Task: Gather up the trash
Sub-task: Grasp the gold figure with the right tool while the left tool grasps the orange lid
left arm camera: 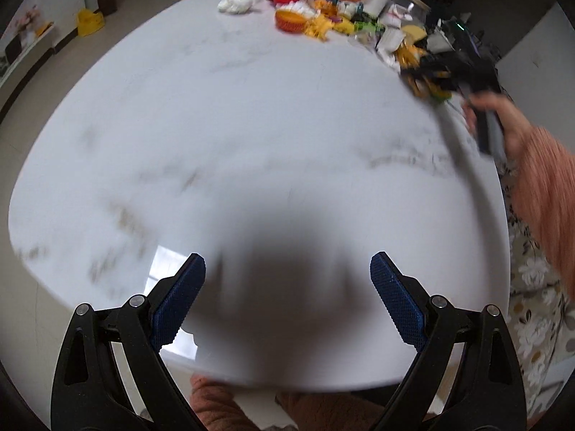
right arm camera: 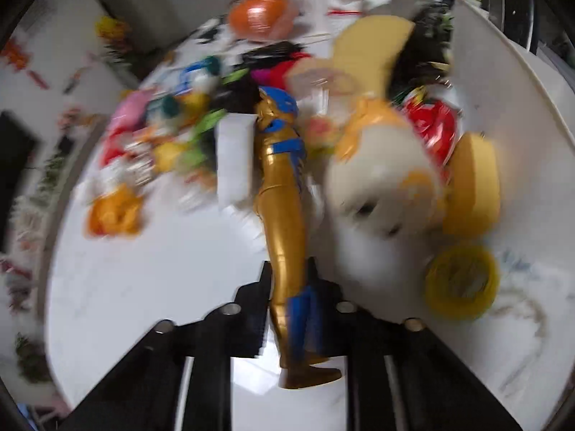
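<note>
We have the gold and blue toy figure clamped by its lower legs in our right gripper, whose fingers are closed narrow against it from both sides. The figure points straight ahead of the gripper, head toward the clutter, its feet trailing back between the linkages; gripping it low on the legs leaves most of the body free, which we judge would suit a clean drop into a bin, though no bin is clearly in view. The blur suggests the hand is moving, and we cannot tell whether the figure is clear of the white table or brushing it.

Just beside the figure to the right sits a plush toy, with a yellow tape roll near it, and to the left a white box lies close against the figure's torso. Beyond them spreads the pile of trash, topped by an orange ball.

Our left gripper hangs over a bare stretch of table with its blue pads spread wide and nothing between them, well apart from the pile, presumably kept ready for the next piece. From there we see our right hand reaching at the pile's near edge.
</note>
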The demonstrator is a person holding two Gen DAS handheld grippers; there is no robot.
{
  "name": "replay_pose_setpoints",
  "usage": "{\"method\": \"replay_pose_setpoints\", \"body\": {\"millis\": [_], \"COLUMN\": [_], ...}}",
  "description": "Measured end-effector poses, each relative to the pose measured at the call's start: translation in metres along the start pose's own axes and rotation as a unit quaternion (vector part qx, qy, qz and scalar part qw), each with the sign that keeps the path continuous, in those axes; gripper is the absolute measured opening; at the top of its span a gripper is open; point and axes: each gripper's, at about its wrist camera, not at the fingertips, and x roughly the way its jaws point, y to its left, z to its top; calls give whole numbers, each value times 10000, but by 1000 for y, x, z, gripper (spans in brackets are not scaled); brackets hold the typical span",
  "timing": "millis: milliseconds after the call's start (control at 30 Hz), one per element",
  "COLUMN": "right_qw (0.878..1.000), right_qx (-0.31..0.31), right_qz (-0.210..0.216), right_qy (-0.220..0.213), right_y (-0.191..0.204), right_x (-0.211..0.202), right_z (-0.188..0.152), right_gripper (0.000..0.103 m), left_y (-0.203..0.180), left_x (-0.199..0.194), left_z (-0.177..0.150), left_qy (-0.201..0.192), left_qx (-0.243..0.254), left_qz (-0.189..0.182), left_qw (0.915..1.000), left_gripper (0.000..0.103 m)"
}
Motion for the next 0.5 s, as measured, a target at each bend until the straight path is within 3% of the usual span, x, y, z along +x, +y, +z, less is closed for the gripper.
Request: {"method": "replay_pose_setpoints", "body": {"millis": [167,300,500], "right_qw": [9957,9864,9733], "right_qx": [298,651,1171], "right_qz": [870,1495,1950], "right_qy": [-89,-203,-318], "right_y": [-14,-29,-39], "right_x": [-42,-74,-100], "right_z": [-64,-120,-172], "right_gripper": [17,17,17], "left_y": [-14,-16,-22], "left_x": [30,61,108], "left_z": [68,153,250], "left_qy": [-227,-767,-993], "left_qx": [132,173,20], "left_qz": [151,425,541], "left_qw": [9995,9960,9936], "left_gripper": [91,91,91]}}
